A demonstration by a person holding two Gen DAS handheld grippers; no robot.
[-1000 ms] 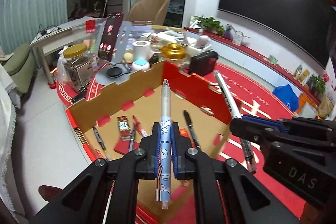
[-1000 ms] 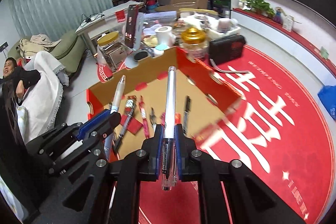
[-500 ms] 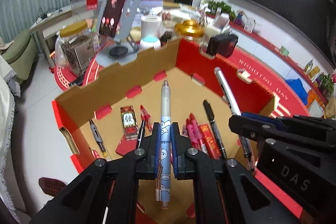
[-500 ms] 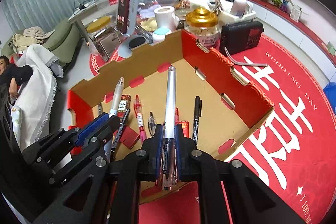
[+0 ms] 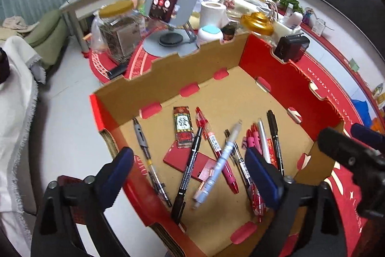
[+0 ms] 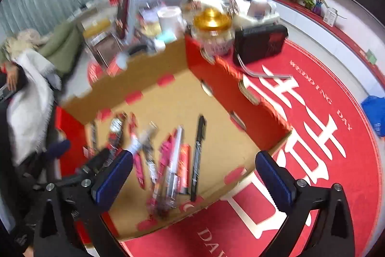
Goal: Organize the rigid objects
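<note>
Left tool (image 5: pixel 190 175): jaws opening and standing wide apart, nothing pinched; the blue pads are well clear of the pens below.
Right tool (image 6: pixel 192 175): jaws opening, spread wide, nothing gripped; this view is blurred.
Box (image 5: pixel 168 69): open cardboard box, red outside and brown inside, on the red table (image 6: pixel 312 136); both tools hang over its near edge.
Pale blue pen (image 5: pixel 217 164): inside the box, slanted, lying across the other pens between the left tool's pads.
Clear pen (image 6: pixel 172 160): inside the box, blurred, among the pink pens near the middle.
Black marker (image 5: pixel 189 170): on the box floor, left of the pale blue pen, its near end by the near wall.
Other pens: red, pink, grey and black ones spread over the box floor.
Red card (image 5: pixel 190 161): flat under the pens.
Beyond the box: phone on a grey stand (image 5: pixel 173 4), a gold-lidded jar (image 5: pixel 256 22), a black radio (image 6: pixel 259 42).
</note>
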